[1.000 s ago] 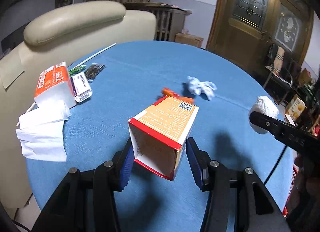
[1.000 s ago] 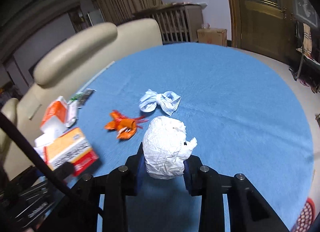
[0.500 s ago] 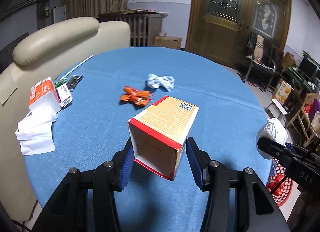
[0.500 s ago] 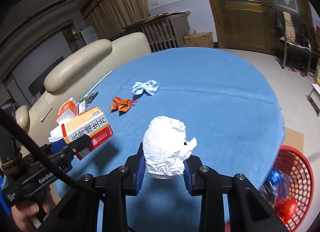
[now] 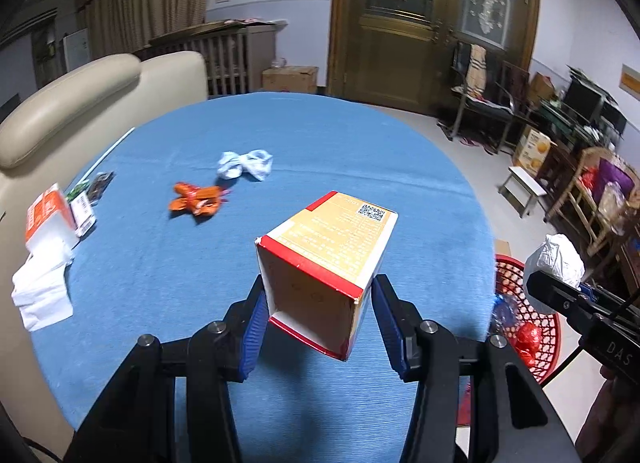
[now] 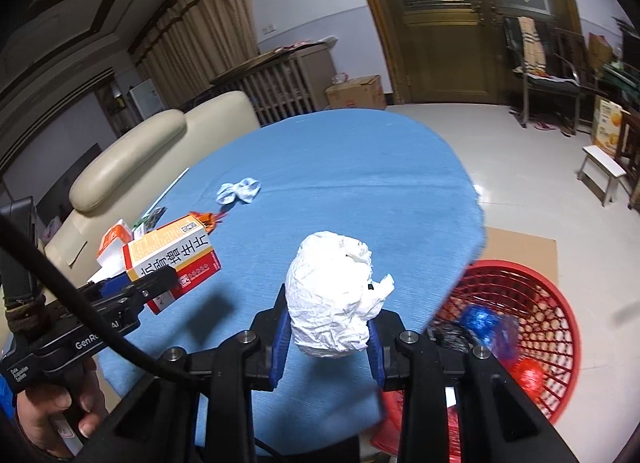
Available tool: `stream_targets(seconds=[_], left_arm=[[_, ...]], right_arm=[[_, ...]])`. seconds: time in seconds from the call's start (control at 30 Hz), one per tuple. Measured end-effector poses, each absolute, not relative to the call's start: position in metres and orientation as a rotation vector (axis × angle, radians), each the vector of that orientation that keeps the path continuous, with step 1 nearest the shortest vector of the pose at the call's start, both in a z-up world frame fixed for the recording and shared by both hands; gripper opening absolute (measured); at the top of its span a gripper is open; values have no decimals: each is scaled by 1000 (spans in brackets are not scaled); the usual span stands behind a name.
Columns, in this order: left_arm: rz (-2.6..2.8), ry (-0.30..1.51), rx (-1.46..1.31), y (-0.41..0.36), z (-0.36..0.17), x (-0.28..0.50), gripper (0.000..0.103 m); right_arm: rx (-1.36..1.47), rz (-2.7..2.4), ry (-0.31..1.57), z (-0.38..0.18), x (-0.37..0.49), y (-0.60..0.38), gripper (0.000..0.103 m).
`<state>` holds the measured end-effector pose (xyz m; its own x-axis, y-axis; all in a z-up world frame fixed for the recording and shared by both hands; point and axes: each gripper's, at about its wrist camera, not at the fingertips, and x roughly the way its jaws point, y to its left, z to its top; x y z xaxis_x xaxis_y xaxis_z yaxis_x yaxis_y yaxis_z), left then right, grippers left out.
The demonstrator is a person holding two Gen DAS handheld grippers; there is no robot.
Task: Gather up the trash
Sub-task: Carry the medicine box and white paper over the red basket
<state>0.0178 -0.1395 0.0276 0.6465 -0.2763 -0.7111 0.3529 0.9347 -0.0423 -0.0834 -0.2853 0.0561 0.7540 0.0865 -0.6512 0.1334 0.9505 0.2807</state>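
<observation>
Red-and-orange carton [image 5: 328, 259], white paper wad [image 6: 332, 299], red lattice basket [image 6: 560, 327], blue tablecloth [image 5: 320, 143]

right gripper [image 6: 328, 337] clamps crumpled paper ball [image 6: 334, 297] | red basket [image 6: 560, 327] right, beside blue table [image 6: 340, 199]

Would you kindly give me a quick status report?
Left gripper shut on box. Right gripper shut on paper ball. Red basket beside table, path clear.

Matt blue woven cloth covers the round desk [image 5: 320, 135]. Red-and-orange rectangular cardboard box [image 5: 328, 263]: smooth, printed, faintly glossy. White crumpled paper ball [image 6: 334, 299]: rough, creased. Red plastic lattice basket [image 6: 560, 327]: glossy. Cream leather-look sofa [image 5: 72, 103]: smooth sheen. Jaws: ribbed blue pads on matt black plastic.
</observation>
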Motion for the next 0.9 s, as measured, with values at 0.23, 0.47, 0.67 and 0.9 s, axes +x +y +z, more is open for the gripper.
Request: stream_targets(seconds=[0.23,0.47,0.67,0.9], left_arm=[[-412,779,159,-170,30,6,53],[-445,780,196,-190,29,-2,53],[-471,781,219,-204,28,-7,53],[-495,781,241,-218,27,-10,53]], right_arm=[[357,-81,709,54,-101,-313,34],[380,-124,691,54,-117,-334,34],[392,-166,685,54,-129,-351,34],[406,-198,684,51,-138,-365,34]])
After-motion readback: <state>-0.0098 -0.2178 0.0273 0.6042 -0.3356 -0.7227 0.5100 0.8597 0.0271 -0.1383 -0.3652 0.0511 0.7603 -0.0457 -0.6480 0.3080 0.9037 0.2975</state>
